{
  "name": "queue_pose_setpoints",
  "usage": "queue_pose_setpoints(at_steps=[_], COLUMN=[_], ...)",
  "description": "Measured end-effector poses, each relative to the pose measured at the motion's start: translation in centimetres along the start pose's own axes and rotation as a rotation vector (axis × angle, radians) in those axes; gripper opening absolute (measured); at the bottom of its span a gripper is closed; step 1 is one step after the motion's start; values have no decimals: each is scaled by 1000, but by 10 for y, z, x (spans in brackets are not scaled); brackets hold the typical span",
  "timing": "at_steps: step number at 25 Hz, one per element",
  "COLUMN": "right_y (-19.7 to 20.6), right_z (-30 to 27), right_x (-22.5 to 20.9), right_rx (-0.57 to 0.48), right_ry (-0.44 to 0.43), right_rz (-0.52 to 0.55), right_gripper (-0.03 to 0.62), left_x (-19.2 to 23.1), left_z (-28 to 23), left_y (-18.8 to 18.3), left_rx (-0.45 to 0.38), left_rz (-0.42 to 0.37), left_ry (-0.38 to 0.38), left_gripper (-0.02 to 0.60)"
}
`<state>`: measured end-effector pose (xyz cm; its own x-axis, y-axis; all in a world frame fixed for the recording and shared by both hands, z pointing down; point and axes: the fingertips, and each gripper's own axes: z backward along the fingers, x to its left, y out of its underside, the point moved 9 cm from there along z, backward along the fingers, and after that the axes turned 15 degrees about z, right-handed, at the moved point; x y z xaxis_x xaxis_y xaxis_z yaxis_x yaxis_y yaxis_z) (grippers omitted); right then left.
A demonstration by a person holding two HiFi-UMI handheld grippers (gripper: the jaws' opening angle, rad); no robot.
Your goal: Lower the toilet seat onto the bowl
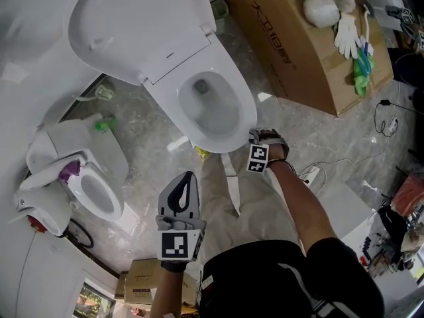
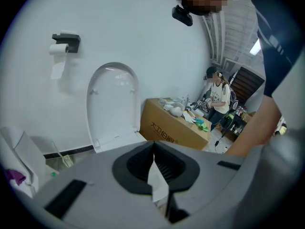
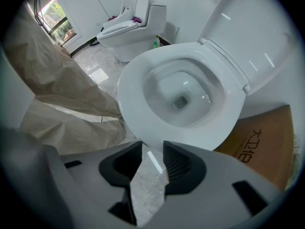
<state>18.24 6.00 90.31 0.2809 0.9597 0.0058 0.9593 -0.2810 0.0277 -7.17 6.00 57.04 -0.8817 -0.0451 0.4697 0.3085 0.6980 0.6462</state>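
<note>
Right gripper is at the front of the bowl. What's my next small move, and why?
Probably draw the right gripper back from the rim: the seat already looks flat on the bowl, and its jaws stand apart with only floor between.

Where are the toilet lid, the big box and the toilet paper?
lid [image 1: 132, 25], head view, middle of its raised inner face
box [image 1: 298, 58], head view, bare cardboard
toilet paper [image 2: 58, 49], left gripper view, the roll under its wall holder
</note>
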Motion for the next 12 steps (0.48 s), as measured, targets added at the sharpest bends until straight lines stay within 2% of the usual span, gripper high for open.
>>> queue_pose_setpoints(at_steps=[12], right_y=[-2], right_z=[-22], right_x=[3], right_rx=[13], right_ry=[-15], right_rz=[-7], right_gripper=[133], left_x=[4], left_z=[-7], left_y=[22], left_rx=[51], left_rz=[33], left_ry=[-20], left_gripper=[12])
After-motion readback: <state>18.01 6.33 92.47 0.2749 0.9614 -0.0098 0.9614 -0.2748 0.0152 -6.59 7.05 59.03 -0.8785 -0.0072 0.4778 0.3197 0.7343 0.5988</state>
